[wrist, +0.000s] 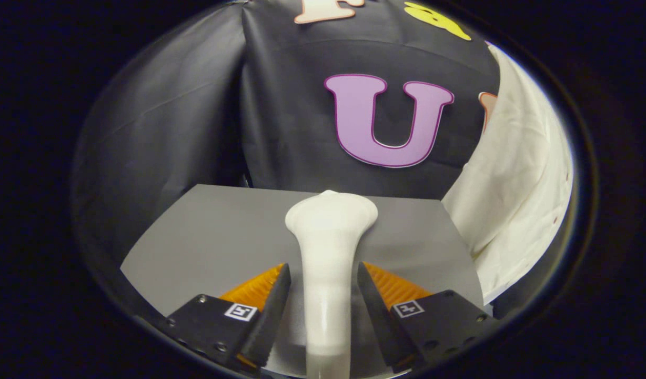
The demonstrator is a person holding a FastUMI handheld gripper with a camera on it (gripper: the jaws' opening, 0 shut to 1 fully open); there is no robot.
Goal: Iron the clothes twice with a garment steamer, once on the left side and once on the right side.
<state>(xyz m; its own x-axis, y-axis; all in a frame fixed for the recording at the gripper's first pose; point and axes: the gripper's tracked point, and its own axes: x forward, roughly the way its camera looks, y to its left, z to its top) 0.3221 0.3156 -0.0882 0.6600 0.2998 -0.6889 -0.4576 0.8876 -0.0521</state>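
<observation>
A white garment steamer (328,247) lies on the grey table (218,237), its handle running back between my fingers and its wide head pointing away toward the booth wall. My gripper (324,268) is open, one finger on each side of the handle, with a narrow strip of table showing between each finger and the handle. A white garment (517,179) hangs to the right, beyond the table's right edge, its lower part reaching below table height.
The black cloth wall stands close behind the table and curves round to the left. Bare grey tabletop lies left of the steamer. The table's far right corner sits next to the hanging garment.
</observation>
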